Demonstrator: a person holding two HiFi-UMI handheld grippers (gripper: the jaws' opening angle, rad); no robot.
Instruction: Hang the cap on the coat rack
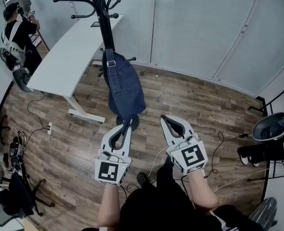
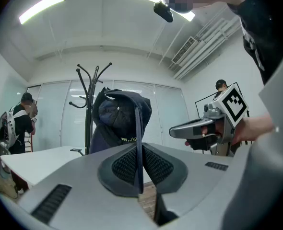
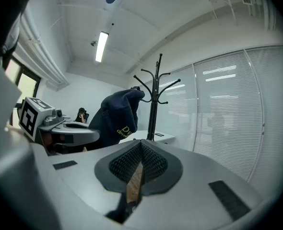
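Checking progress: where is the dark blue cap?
Head view, left of centre: dark blue fabric cap clamped in the left gripper, in front of the black coat rack.

Dark blue cap (image 1: 125,88) held by brim near black coat rack (image 1: 102,18).

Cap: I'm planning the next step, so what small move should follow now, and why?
Probably carry the left claw forward and up toward a hook of the coat rack: that claw is shut on the edge of the cap, which dangles from it on no hook, and the rack stands just beyond.
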